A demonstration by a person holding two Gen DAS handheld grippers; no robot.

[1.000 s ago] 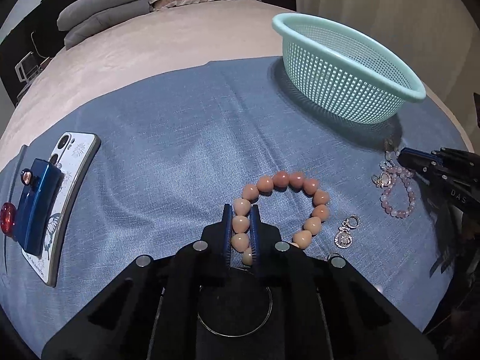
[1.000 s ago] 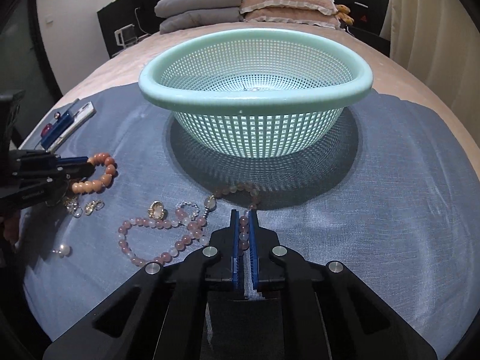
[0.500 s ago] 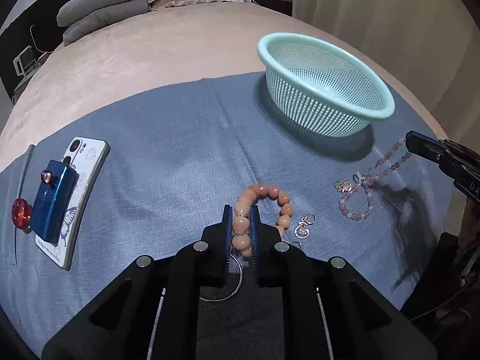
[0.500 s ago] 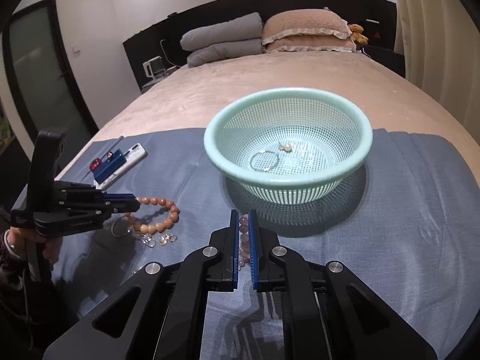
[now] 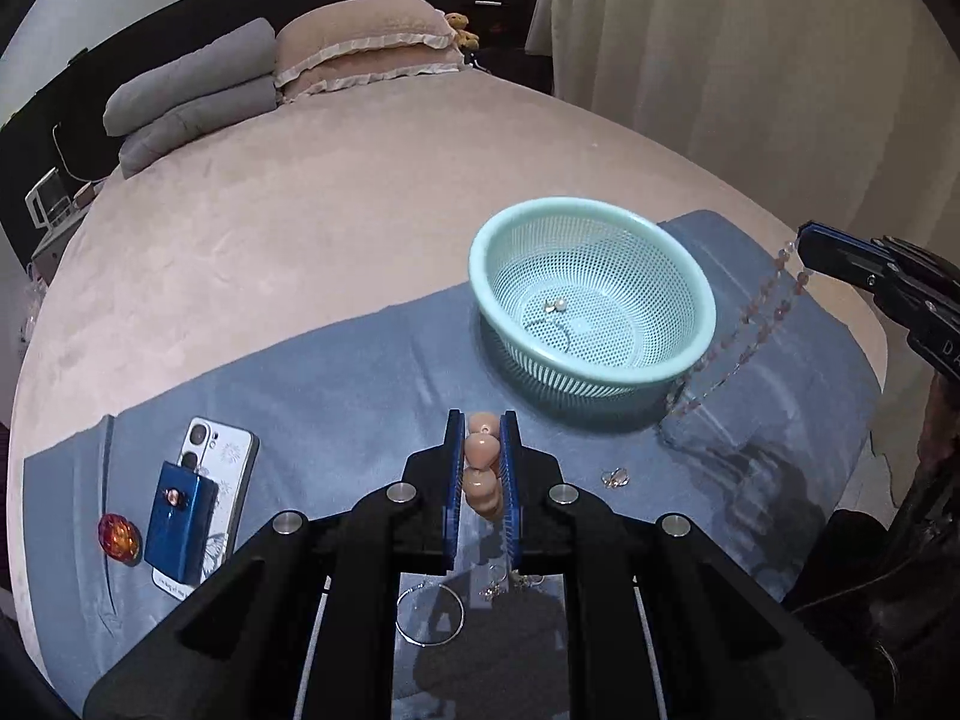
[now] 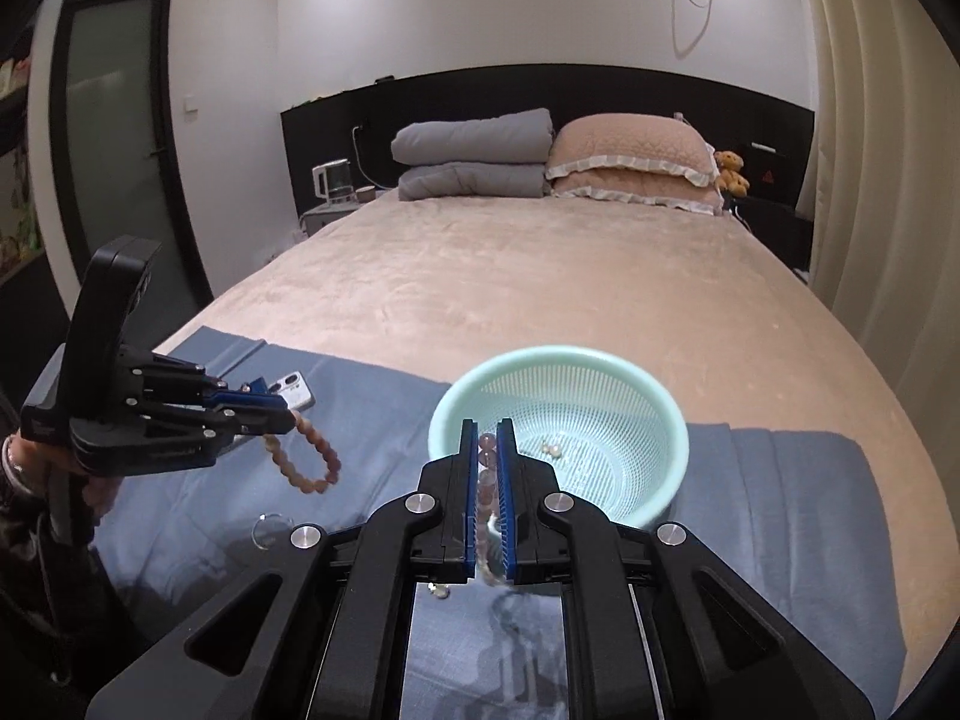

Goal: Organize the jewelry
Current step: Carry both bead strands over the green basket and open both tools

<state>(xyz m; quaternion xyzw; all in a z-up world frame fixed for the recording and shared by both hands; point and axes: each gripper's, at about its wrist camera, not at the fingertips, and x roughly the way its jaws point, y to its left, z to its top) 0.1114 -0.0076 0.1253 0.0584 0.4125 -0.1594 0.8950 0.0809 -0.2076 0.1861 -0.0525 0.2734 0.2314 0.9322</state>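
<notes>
My left gripper (image 5: 481, 420) is shut on an orange bead bracelet (image 5: 482, 468), lifted above the blue cloth (image 5: 336, 384); in the right wrist view the bracelet (image 6: 306, 453) hangs from it. My right gripper (image 6: 487, 426) is shut on a pink bead necklace (image 6: 485, 480), held up just before the mint basket (image 6: 660, 420). In the left wrist view the necklace (image 5: 756, 330) dangles from the right gripper (image 5: 807, 246) beside the basket (image 5: 591, 375). The basket holds earrings (image 5: 555, 305) and a ring.
On the cloth lie a silver hoop (image 5: 429, 612), small earrings (image 5: 615, 477) and charms (image 5: 498, 585). A phone (image 5: 207, 480) with a blue box (image 5: 179, 519) and a red gem (image 5: 119, 534) lies at the left. Pillows (image 6: 624, 162) sit at the bed's head.
Both grippers have risen well above the cloth. The orange bracelet and the pink necklace have left the cloth and now hang in the air, the necklace close to the basket.
</notes>
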